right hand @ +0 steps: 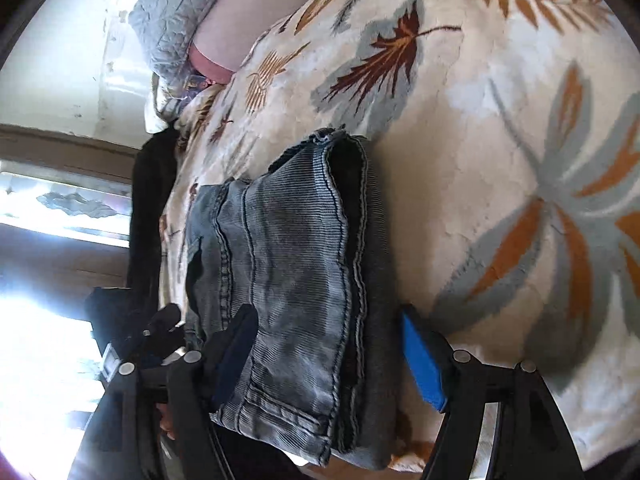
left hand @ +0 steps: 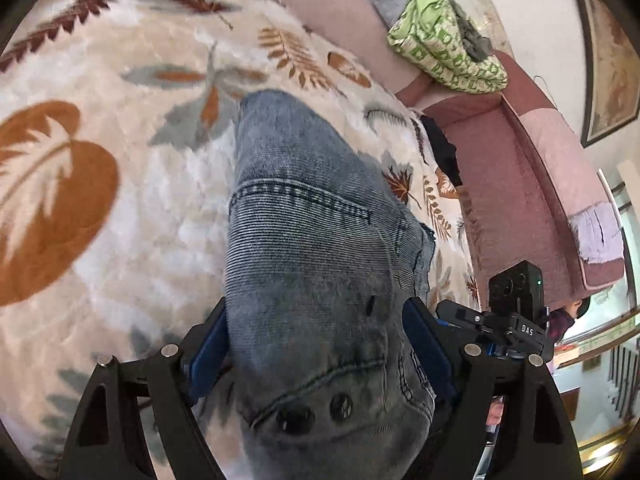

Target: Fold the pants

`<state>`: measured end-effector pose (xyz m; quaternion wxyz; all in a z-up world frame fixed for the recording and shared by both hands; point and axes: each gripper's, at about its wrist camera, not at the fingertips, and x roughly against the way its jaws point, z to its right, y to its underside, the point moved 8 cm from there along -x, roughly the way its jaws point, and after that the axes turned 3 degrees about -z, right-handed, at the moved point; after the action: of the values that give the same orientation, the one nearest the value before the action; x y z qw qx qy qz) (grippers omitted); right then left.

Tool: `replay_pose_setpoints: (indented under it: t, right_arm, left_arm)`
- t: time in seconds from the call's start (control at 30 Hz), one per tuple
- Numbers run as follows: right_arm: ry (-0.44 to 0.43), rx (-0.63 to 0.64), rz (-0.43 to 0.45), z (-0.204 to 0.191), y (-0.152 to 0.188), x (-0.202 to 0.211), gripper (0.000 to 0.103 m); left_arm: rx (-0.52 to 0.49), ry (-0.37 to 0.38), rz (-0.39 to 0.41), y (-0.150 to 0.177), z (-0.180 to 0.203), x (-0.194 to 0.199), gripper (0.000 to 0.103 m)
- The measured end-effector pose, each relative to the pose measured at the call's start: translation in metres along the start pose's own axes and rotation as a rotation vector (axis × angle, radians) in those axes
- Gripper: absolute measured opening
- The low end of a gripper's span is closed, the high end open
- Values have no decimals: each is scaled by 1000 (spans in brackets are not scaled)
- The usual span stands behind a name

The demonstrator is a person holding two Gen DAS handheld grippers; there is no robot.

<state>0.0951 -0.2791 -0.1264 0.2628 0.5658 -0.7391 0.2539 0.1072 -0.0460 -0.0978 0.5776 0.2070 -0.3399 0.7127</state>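
The pants are faded blue jeans (left hand: 312, 248), folded into a thick bundle on a cream blanket with leaf prints (left hand: 120, 184). My left gripper (left hand: 316, 344) straddles the waist end with the rivets; its blue pads (left hand: 208, 352) press against both sides of the denim. In the right wrist view the jeans (right hand: 288, 264) lie in stacked layers with seams and a pocket showing. My right gripper (right hand: 328, 360) straddles the bundle, its left finger on the denim, its right blue pad (right hand: 424, 364) standing slightly off the edge. The right gripper's body (left hand: 516, 320) shows in the left wrist view.
A pink sofa back (left hand: 520, 168) runs along the blanket's far side, with a green patterned cloth (left hand: 444, 36) and a grey cushion (right hand: 176, 20) on it. A dark garment (right hand: 148, 208) hangs at the blanket's edge. A framed picture (left hand: 612, 52) hangs on the wall.
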Motion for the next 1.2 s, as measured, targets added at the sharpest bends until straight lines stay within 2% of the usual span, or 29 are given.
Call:
replay_pose_setpoints:
  t: [0.07, 0.1, 0.17, 0.2, 0.23, 0.27, 0.33, 0.37, 0.43, 0.5, 0.63, 0.8, 0.87, 0.97, 1.07, 1.2]
  right_arm:
    - [-33, -29, 2, 1, -1, -1, 74]
    - [-22, -19, 3, -1, 0, -2, 73]
    - [32, 20, -7, -6, 4, -7, 63]
    - [76, 40, -10, -8, 5, -11, 61]
    - [116, 59, -9, -10, 5, -14, 57]
    - [146, 68, -9, -11, 6, -15, 45]
    - [185, 106, -10, -18, 8, -17, 30]
    - [216, 135, -2, -24, 10, -18, 26]
    - [276, 195, 24, -37, 14, -16, 23]
    - [287, 232, 54, -53, 15, -8, 21]
    - [267, 288, 104, -87, 11, 8, 20]
    - [224, 375, 177, -140, -29, 23, 20]
    - [220, 400, 188, -155, -48, 17, 20]
    - [229, 418, 194, -165, -81, -2, 20]
    - [244, 388, 169, -153, -103, -28, 20]
    - [296, 342, 104, -116, -107, -60, 20]
  left_arm:
    - [24, 22, 2, 0, -2, -2, 84]
    - [26, 25, 3, 0, -1, -2, 84]
    - [18, 8, -2, 0, 0, -3, 83]
    - [9, -11, -3, 1, 1, -4, 82]
    - [-10, -46, -4, 1, 2, -4, 77]
    - [-54, -140, -2, 1, 4, -7, 65]
    - [-125, -237, 11, 4, 11, -8, 57]
    - [-156, -272, 19, 5, 16, -9, 52]
    - [-205, -317, 41, 7, 23, -5, 44]
    - [-265, -345, 75, 10, 35, 5, 37]
    - [-355, -356, 144, 7, 58, 32, 36]
    - [-398, -344, 271, -38, 75, 74, 36]
    - [-389, -353, 290, -63, 71, 81, 37]
    - [-358, -357, 305, -95, 57, 76, 37]
    - [-336, -374, 292, -112, 39, 58, 38]
    - [-265, -406, 201, -113, -1, 15, 39]
